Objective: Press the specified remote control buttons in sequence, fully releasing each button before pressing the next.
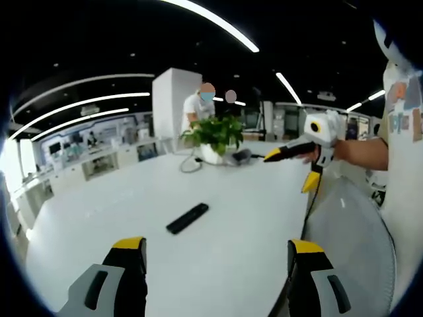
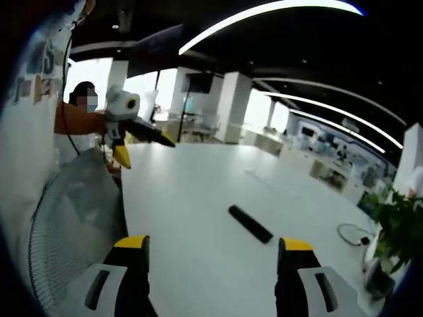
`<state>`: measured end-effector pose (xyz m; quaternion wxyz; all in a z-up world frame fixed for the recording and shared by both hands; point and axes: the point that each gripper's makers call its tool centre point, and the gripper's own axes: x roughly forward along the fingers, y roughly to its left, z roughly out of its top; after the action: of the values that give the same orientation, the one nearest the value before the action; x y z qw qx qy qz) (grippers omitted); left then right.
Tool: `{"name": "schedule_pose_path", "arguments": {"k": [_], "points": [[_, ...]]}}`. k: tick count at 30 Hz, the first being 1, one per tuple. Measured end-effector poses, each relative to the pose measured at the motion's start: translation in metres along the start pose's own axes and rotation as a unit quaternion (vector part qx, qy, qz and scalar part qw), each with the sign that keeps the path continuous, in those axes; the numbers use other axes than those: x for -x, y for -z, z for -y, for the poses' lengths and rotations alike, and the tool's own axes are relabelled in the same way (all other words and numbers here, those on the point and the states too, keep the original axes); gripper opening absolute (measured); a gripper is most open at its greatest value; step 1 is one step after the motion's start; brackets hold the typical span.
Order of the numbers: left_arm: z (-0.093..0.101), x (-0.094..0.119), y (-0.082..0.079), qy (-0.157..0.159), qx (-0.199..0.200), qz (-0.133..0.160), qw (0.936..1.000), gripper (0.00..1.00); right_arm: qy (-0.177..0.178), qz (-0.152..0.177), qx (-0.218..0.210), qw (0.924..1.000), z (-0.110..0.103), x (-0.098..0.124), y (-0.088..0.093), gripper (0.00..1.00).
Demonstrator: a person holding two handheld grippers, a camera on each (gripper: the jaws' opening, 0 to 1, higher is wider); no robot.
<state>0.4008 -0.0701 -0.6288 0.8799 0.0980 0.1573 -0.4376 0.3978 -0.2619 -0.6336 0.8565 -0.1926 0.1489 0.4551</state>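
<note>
Here the remote control (image 1: 188, 218) is seen lying slantwise ahead, between the parted jaws of both the left gripper (image 1: 218, 261) and the right gripper (image 2: 211, 257), neither plainly nearer.

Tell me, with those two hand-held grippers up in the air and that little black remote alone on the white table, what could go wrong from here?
1. The remote is slim and lies flat on the smooth table; a jaw pressing off-centre might push it sliding instead of working a button.
2. Its buttons are too small to make out, so the wrong one could get pressed.
3. The potted plant and its cable sit further back; a wide swing of the right hand-held gripper or left hand-held gripper could snag them.
</note>
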Motion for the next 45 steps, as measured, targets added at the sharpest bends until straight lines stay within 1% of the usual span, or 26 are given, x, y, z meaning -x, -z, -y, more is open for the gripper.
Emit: {"name": "schedule_pose_path", "arguments": {"k": [13, 23, 28, 33, 45], "points": [[-0.010, -0.004, -0.010, 0.001, -0.010, 0.007, 0.9999, 0.90, -0.004, -0.002, 0.010, 0.9999, 0.007, -0.004, -0.007, 0.78], [-0.017, -0.007, -0.013, 0.004, -0.013, 0.009, 0.9999, 0.90, -0.005, -0.007, 0.015, 0.9999, 0.012, -0.009, -0.011, 0.78], [-0.020, -0.009, -0.015, 0.007, -0.016, 0.010, 0.9998, 0.90, -0.007, -0.005, 0.015, 0.9998, 0.014, -0.012, -0.016, 0.78], [-0.023, -0.010, -0.020, 0.009, -0.020, 0.013, 0.9997, 0.90, -0.008, -0.006, 0.021, 0.9997, 0.016, -0.014, -0.021, 0.78], [-0.032, -0.012, -0.020, 0.016, -0.026, 0.011, 0.9995, 0.91, -0.006, -0.008, 0.026, 0.9996, 0.028, -0.018, -0.030, 0.79]]}}
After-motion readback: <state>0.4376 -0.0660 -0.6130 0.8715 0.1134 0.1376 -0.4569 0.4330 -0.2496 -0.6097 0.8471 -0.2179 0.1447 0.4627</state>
